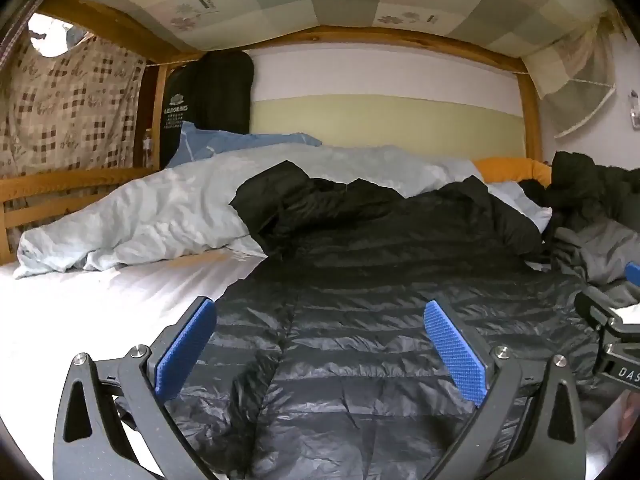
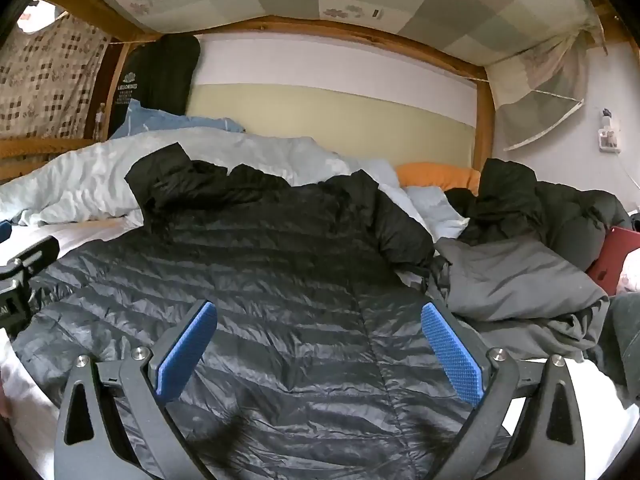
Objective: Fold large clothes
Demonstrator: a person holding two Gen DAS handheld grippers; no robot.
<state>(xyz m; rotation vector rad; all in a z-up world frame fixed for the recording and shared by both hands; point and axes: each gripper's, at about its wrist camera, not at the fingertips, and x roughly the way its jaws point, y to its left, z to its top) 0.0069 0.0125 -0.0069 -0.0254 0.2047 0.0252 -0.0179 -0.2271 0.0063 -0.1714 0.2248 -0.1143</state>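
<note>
The bed (image 1: 80, 320) carried the black jacket (image 1: 360, 320), spread flat between duvet (image 1: 140, 216) and grey clothes (image 2: 520, 280). Left tongs (image 1: 320, 352) and right tongs (image 2: 320, 354) hovered wide, empty. Best to grip opposite hem corners evenly.

1. Your left claw (image 1: 320, 342) is wide open. Its two blue pads (image 1: 454, 354) are far apart, and nothing is between them.
2. Your right claw (image 2: 320, 344) is wide open too. Its blue pads (image 2: 452, 354) hold nothing.
3. Both claws point forward and tip down a little.
4. They sit side by side. Each one peeks in at the edge of the other's view.
</note>
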